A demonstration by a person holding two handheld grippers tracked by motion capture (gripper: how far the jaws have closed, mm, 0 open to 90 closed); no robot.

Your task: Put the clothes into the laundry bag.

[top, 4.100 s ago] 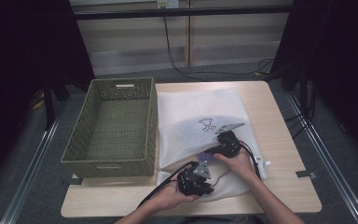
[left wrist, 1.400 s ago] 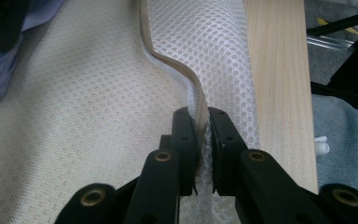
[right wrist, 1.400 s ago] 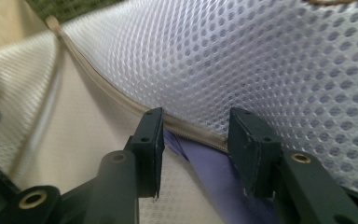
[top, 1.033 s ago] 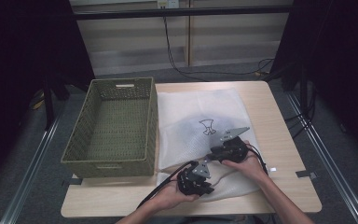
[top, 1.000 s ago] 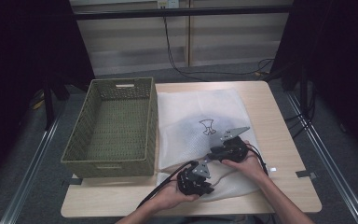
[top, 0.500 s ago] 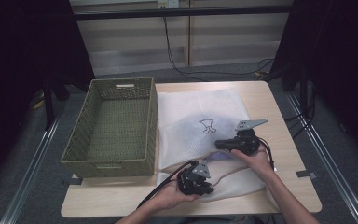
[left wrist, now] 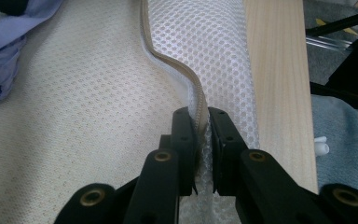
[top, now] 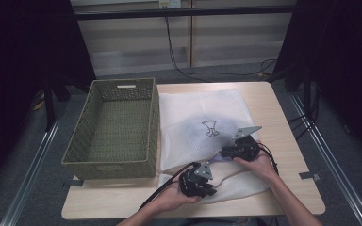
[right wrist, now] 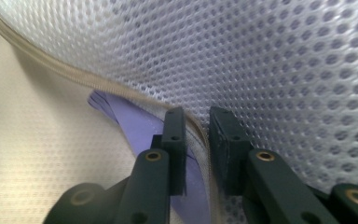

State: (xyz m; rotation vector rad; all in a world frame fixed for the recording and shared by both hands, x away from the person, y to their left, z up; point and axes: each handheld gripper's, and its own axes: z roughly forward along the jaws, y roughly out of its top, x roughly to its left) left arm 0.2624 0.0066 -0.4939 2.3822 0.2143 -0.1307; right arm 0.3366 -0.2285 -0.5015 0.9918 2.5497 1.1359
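A white mesh laundry bag [top: 207, 132] lies flat on the wooden table [top: 283, 117], filling the middle of the high view, just right of a woven basket [top: 113, 127] that sits at the left of the frame. A pale purple garment [right wrist: 140, 126] shows inside the bag's mouth.

The left gripper [top: 199, 181] rests at the lower centre of the high view, on the bag's near edge. In the left gripper view its two black jaws rise from the bottom centre and stand almost together, clamped on the bag's beige zipper band [left wrist: 186, 79], which runs up from between them and curves toward the upper left of that frame. Mesh bunches in the narrow gap between the pads. The bare table edge shows as a strip at the right of this view.

The right gripper [top: 238, 147] sits just right of centre in the high view, a little above and to the right of the left one, over the bag's opening. In the right gripper view its jaws stand a small way apart, and they have just been opening a little. The zipper edge [right wrist: 74, 79] of the upper mesh layer runs down from the upper left and passes between them, lying against the left jaw's inner face. Whether the pads actually press on it I cannot tell. The purple garment lies just behind the left jaw, under the lifted mesh.
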